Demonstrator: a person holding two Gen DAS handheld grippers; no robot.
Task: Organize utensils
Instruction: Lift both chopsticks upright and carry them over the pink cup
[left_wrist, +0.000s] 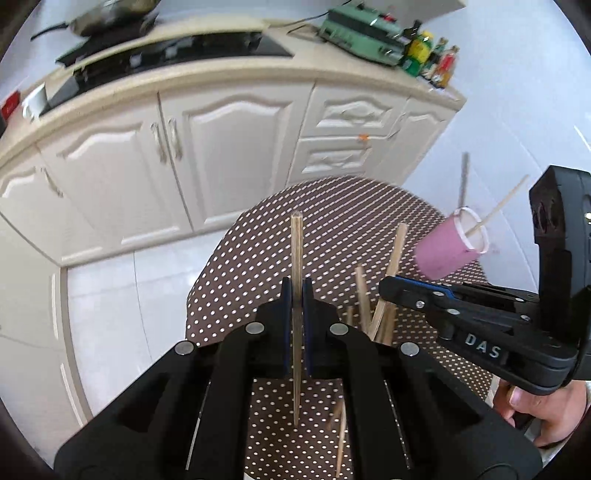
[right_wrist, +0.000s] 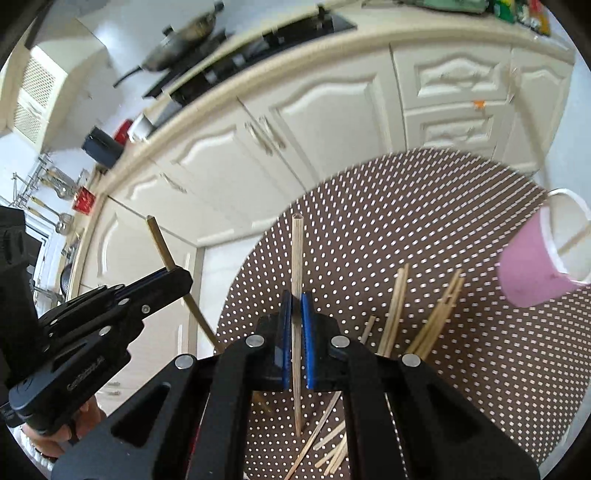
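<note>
Kitchen rack shows rightward only (both grippers' fingers pinch chopsticks).

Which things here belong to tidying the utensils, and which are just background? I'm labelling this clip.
Job:
- chopstick clamped in left gripper
- chopstick clamped in right gripper
- loose chopsticks on the table
- pink cup

Background:
- pan
- bottles
- cabinets

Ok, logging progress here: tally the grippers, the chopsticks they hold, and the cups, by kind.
Grippers: 2, left gripper and right gripper
Held chopsticks: 2
Pink cup: 1
Total: 5
Loose chopsticks on the table are partly hidden, so uncounted.
</note>
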